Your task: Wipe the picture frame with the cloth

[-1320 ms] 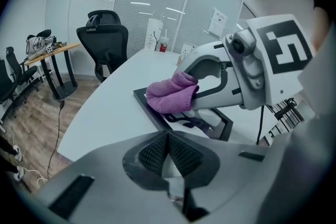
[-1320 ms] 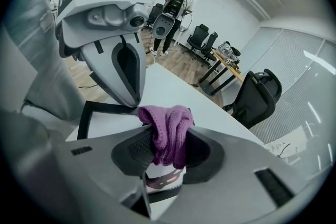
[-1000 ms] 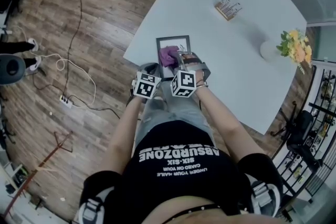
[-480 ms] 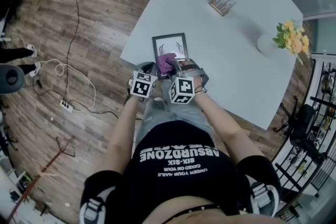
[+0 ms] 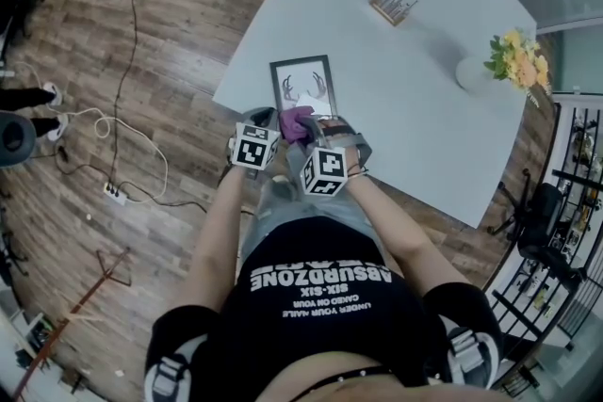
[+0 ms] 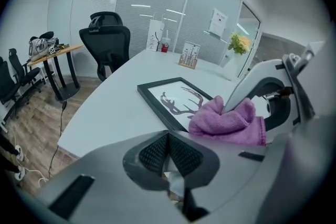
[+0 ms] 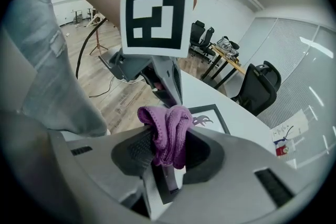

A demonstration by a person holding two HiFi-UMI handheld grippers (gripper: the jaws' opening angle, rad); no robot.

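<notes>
The white table (image 5: 424,108) carries the picture frame (image 5: 303,82), which lies flat close to the table edge nearest the person. At the frame's near end, the right gripper (image 7: 167,157) has its jaws pinching the purple cloth (image 7: 167,131), which bunches over the frame's near edge. The left gripper (image 6: 168,150) sits just beside the frame's near left corner, jaws pressed together on nothing. A vase of flowers (image 5: 509,63) stands well apart from the frame, to its right
</notes>
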